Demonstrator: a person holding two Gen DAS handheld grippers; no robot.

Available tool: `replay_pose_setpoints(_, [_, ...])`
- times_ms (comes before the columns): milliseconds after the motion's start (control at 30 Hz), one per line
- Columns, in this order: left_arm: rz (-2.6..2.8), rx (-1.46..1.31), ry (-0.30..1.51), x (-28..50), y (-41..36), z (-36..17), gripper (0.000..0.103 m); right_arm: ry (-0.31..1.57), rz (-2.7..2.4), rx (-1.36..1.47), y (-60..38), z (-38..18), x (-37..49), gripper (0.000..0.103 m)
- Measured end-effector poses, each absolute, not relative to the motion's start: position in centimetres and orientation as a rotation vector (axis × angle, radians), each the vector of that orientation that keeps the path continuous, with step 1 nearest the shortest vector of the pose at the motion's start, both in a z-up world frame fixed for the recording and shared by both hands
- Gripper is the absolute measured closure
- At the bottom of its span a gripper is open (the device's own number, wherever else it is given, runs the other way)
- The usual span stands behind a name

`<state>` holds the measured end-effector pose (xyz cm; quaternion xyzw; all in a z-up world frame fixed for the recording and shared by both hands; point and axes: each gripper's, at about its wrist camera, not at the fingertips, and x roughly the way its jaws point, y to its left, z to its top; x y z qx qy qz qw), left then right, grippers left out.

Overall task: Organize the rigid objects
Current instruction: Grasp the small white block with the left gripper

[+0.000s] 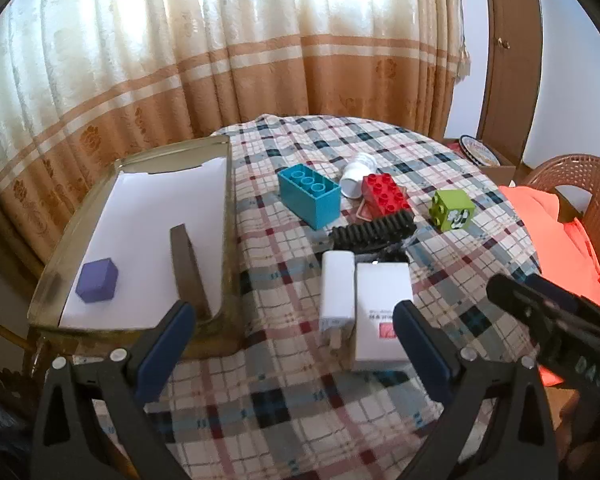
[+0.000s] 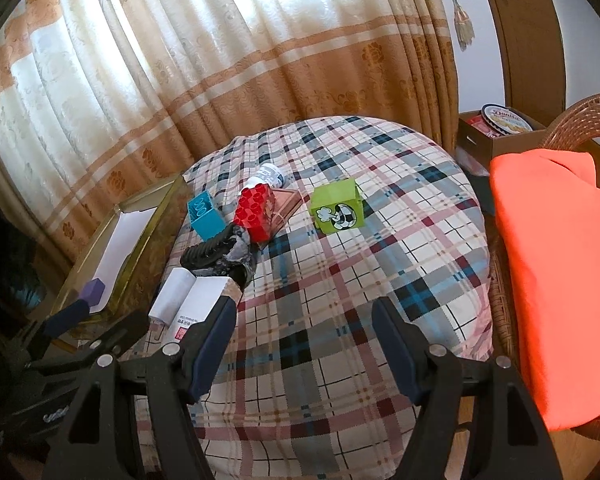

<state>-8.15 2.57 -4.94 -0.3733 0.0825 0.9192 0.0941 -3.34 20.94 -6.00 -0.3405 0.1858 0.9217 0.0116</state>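
Both the left gripper (image 1: 294, 320) and right gripper (image 2: 300, 332) hover with jaws apart, empty; beside the tray (image 1: 230, 216), holding a purple block (image 1: 97, 281), toys wait unsorted; next, probably, reach the white charger (image 1: 337, 288) nearest it.

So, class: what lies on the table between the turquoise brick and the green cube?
The red brick, with a white bottle lying just behind it, sits between the turquoise brick and green cube; the left wrist view shows it.
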Motion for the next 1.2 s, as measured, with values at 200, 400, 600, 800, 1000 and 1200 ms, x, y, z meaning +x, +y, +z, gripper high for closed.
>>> replay_pose_setpoints(200, [2.671,-1.184,0.254,-10.0,3.8,-5.5,0.036,0.600,2.869,-1.055,21.5,-6.1,-3.2,0.030])
replay_pose_setpoints(400, [2.628,-1.226,0.241,-10.9,4.7,-6.2,0.053,0.628,2.867,-1.059,22.1,-6.3,-3.1,0.030])
replay_pose_setpoints(600, [2.544,-1.280,0.097,-12.0,5.1,-6.9,0.063,0.656,2.858,-1.056,22.8,-6.3,-3.1,0.030])
replay_pose_setpoints(800, [2.480,-1.313,-0.036,-11.9,4.2,-7.1,0.064,0.671,2.854,-1.053,23.1,-6.3,-3.1,0.030])
replay_pose_setpoints(1000, [2.359,-1.320,-0.084,-11.3,5.2,-7.3,0.065,0.681,2.853,-1.058,23.2,-6.4,-3.2,0.030])
replay_pose_setpoints(1200, [2.390,-1.334,-0.105,-11.9,3.8,-6.7,0.068,0.676,2.866,-1.051,23.1,-6.1,-3.0,0.030])
